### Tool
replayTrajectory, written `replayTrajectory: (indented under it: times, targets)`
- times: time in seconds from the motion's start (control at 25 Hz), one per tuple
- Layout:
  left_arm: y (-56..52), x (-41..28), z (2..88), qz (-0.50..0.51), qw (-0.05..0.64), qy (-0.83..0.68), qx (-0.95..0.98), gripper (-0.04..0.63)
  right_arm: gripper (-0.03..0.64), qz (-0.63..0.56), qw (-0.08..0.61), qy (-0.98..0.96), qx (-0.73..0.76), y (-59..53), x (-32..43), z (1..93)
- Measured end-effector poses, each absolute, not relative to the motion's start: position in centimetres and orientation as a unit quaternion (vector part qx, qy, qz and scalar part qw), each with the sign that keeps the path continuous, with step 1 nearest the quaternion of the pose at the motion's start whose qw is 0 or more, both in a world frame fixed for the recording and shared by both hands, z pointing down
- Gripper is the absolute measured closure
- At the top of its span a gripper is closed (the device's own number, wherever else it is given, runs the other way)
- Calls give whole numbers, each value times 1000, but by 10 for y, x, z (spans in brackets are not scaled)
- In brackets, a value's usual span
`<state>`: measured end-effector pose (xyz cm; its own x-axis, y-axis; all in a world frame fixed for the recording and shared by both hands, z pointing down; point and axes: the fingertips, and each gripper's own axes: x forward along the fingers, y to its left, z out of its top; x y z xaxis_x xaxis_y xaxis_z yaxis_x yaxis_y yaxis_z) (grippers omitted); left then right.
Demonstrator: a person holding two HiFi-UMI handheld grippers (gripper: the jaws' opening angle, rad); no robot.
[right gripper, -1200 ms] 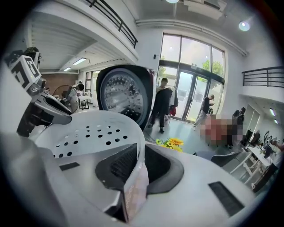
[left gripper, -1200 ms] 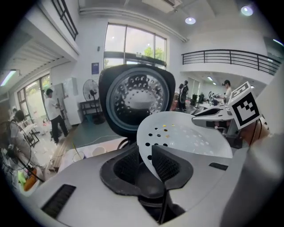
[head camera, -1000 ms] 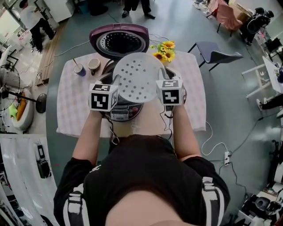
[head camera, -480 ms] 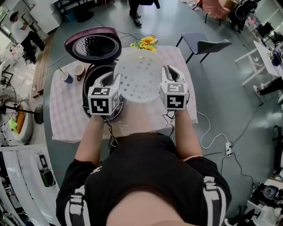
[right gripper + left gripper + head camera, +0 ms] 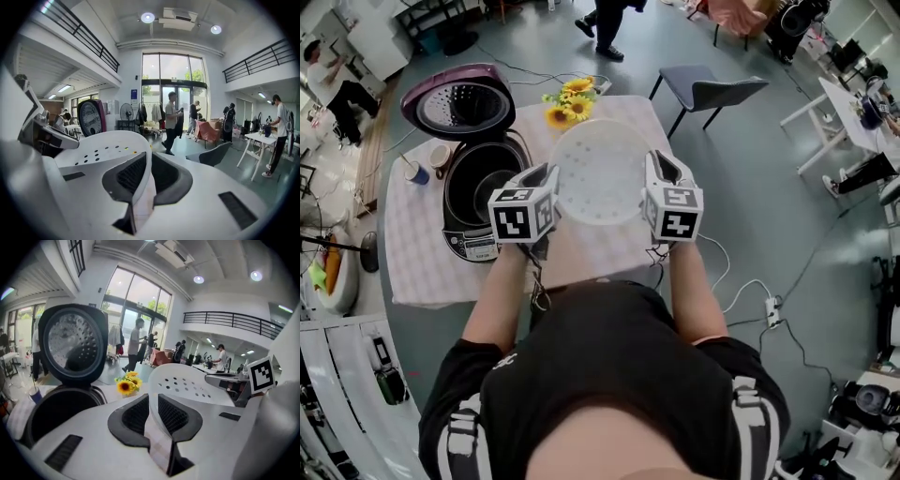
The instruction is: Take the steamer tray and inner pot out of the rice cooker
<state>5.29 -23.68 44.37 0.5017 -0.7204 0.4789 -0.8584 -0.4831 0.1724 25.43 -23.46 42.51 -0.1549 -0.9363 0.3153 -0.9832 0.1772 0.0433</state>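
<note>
The white perforated steamer tray hangs over the checked tablecloth, at three o'clock from the open rice cooker. The left gripper, its jaws just tightened, pinches the tray's nine o'clock rim. The right gripper clamps the three o'clock rim. The inner pot seems seated inside the cooker. The print on the cooker's panel is too small to read.

The floor is smooth and grey-green. A table with a pale checked cloth stands on it, and a grey chair is near its far corner. At the far end, tall windows let in daylight. A dark railing runs along an upper gallery, and round lamps shine in the white ceiling.
</note>
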Motion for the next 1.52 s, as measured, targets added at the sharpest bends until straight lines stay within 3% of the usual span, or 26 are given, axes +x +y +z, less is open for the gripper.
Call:
replayTrajectory:
  times: [0.6,1.52]
  targets:
    - [-187,104,534,161,347,-417,824,538,584,254,128,-758,587,-189,311,530]
    - [-154,65,652,215,339,-444,801,537,580,284,194,-767,541,-167,269,652]
